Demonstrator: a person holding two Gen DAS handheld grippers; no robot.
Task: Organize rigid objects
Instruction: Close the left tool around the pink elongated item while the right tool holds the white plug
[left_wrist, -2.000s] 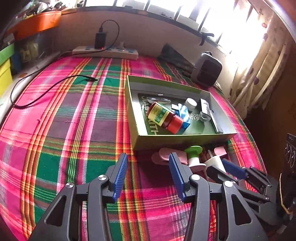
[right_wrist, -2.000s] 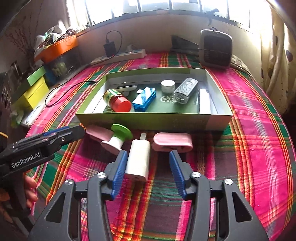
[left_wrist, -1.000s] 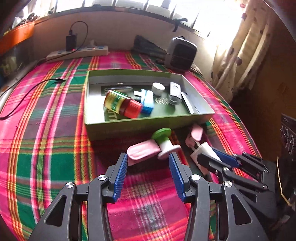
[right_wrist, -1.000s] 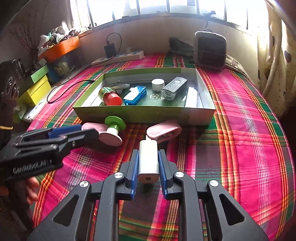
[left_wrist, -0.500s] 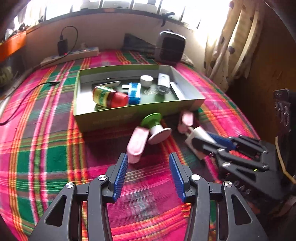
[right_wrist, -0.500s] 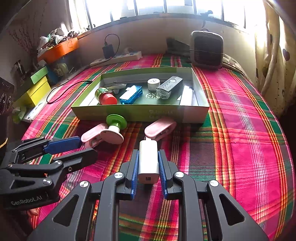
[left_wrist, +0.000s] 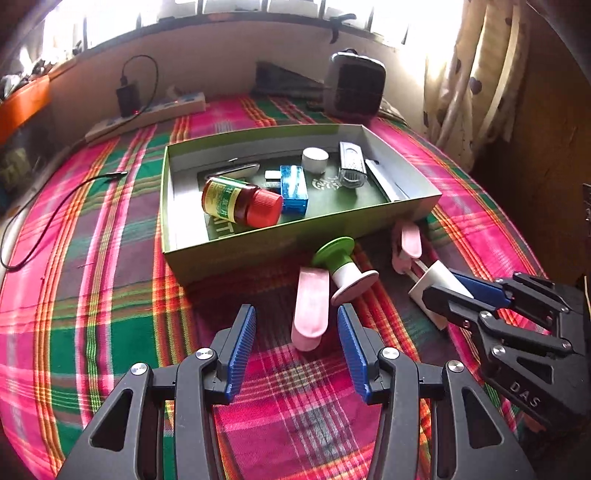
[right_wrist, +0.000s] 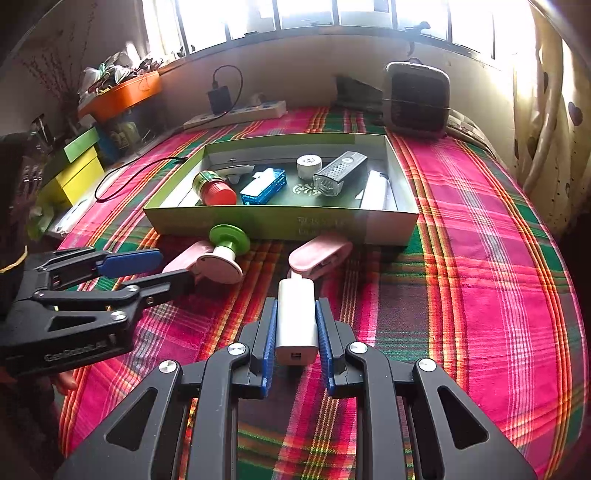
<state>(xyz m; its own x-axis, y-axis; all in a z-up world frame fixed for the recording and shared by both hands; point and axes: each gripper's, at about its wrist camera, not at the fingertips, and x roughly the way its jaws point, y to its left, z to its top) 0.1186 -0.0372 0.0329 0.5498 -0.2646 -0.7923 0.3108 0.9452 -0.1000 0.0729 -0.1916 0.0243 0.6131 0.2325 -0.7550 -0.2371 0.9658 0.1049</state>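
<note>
**Tongs loaded on the right, lining up on the left**

Tongs first: the right tongs (right_wrist: 294, 341) are clamped narrow on a white charger (right_wrist: 296, 321), held just above the plaid bedspread (right_wrist: 480, 277), nose towards the green box (right_wrist: 280, 221). The left tongs (left_wrist: 296, 343) stand wide and empty, with the end of a pink clip (left_wrist: 310, 314) lying between their tips, untouched.

Now the hazards. That charger is smooth and gripped near its back end, so a quick swing could let it pivot or slip out before it clears the box wall. The second pink clip (right_wrist: 319, 254) lies right in its path. On the left, the green-topped spool (left_wrist: 345, 267) sits touching the clip; close crookedly and it rolls away. And the two tongs work near each other, so a collision looks possible.
</note>
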